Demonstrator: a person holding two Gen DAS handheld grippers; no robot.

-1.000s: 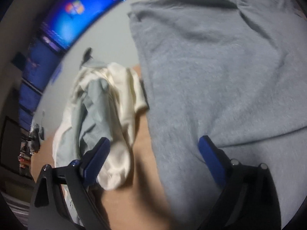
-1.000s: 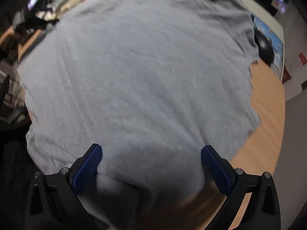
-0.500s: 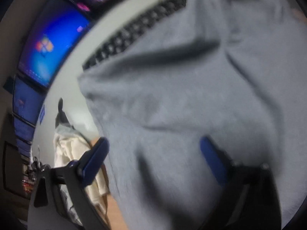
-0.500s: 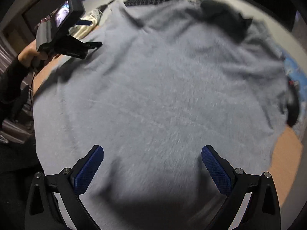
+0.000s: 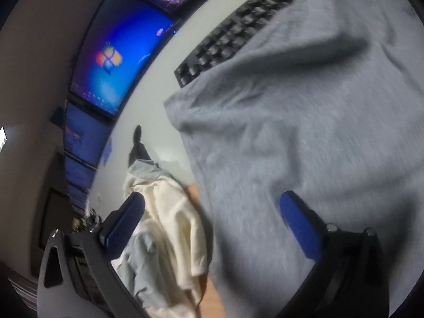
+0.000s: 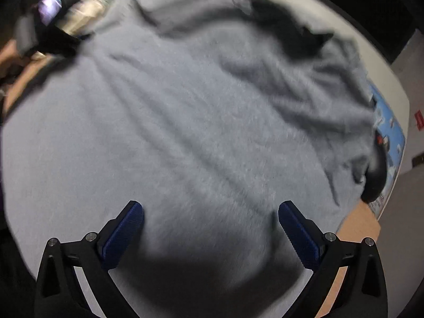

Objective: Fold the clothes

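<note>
Right now the big grey knit garment [image 6: 185,132] lies spread and wrinkled across my wooden table [image 6: 357,220], its far edge draped over a black keyboard [image 5: 233,42], so it reads as laid out for folding, with no fold showing. My left gripper [image 5: 212,220] hangs wide over its left edge, the right gripper [image 6: 210,225] wide above its near middle, neither holding cloth. Beside that edge a cream-and-pale-grey clothes heap [image 5: 164,225] crowds the bare wood, leaving me little room.
</note>
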